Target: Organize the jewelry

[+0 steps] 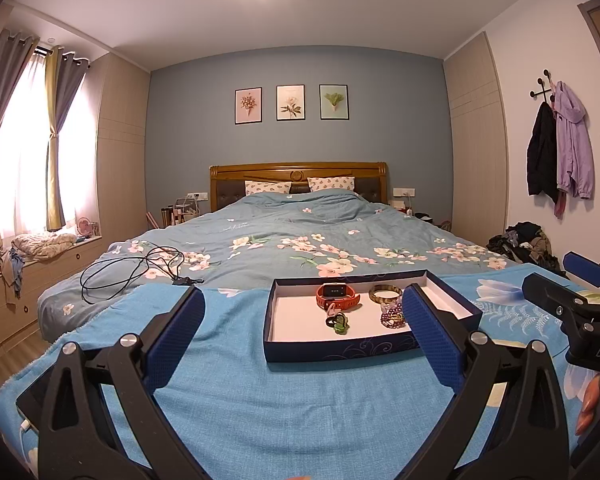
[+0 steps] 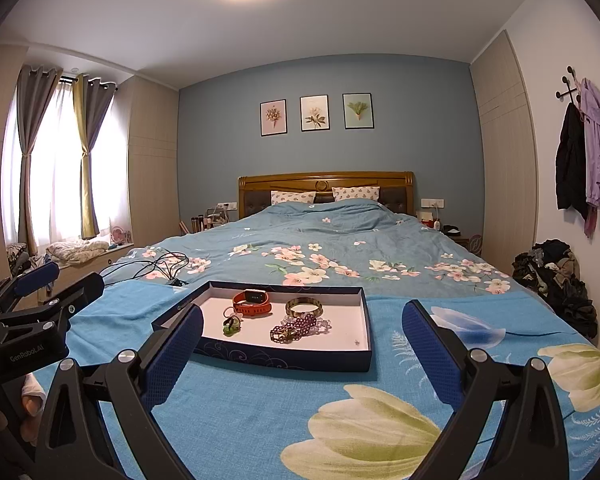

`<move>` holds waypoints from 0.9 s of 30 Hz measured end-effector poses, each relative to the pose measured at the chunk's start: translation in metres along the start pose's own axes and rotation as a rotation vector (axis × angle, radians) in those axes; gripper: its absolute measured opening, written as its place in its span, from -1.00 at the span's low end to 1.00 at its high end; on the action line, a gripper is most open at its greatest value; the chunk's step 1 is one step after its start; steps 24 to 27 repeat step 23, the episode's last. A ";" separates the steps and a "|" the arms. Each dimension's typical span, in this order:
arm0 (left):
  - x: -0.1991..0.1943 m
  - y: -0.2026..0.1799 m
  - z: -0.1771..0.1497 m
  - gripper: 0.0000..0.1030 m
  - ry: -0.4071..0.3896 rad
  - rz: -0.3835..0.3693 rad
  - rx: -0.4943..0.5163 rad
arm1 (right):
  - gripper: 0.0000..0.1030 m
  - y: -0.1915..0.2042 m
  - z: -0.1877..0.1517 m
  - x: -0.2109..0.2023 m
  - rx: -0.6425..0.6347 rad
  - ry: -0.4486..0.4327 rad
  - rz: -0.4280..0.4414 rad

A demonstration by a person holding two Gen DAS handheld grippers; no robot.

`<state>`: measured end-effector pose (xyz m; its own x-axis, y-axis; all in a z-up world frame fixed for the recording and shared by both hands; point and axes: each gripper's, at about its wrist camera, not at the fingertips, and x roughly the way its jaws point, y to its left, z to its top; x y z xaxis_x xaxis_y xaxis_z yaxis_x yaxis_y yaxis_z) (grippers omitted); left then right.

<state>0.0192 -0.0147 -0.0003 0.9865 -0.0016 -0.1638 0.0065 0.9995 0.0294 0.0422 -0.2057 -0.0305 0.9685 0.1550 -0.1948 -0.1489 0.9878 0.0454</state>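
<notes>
A shallow dark blue box (image 1: pixel 340 350) (image 2: pixel 284 358) with a white floor lies on the blue blanket at the foot of the bed. Inside it rest an orange watch (image 1: pixel 337 296) (image 2: pixel 252 303), a brown bangle (image 1: pixel 385 293) (image 2: pixel 304 307), a purple bead bracelet (image 1: pixel 392 316) (image 2: pixel 296 326) and a small green hair tie (image 1: pixel 337 323) (image 2: pixel 232 325). My left gripper (image 1: pixel 302 308) stands open just short of the box, nothing between its fingers. My right gripper (image 2: pixel 302 322) is open too, beside the box's right half and empty. Each gripper shows at the edge of the other's view.
The blue floral blanket (image 2: pixel 260 408) covers the near bed. A black cable (image 1: pixel 132 272) (image 2: pixel 160 264) coils on the duvet at back left. A phone (image 1: pixel 40 394) lies at the blanket's left edge. Clothes are piled on the floor at right (image 2: pixel 556 280).
</notes>
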 end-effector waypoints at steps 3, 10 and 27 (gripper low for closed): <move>0.000 0.000 0.000 0.89 0.000 -0.001 -0.002 | 0.87 0.000 0.000 0.000 0.000 0.000 0.001; 0.001 -0.001 0.000 0.89 -0.002 0.002 0.004 | 0.87 -0.001 -0.001 0.001 0.001 0.004 0.000; 0.010 0.002 -0.007 0.89 0.057 -0.003 -0.019 | 0.87 0.000 -0.003 0.006 -0.013 0.035 -0.001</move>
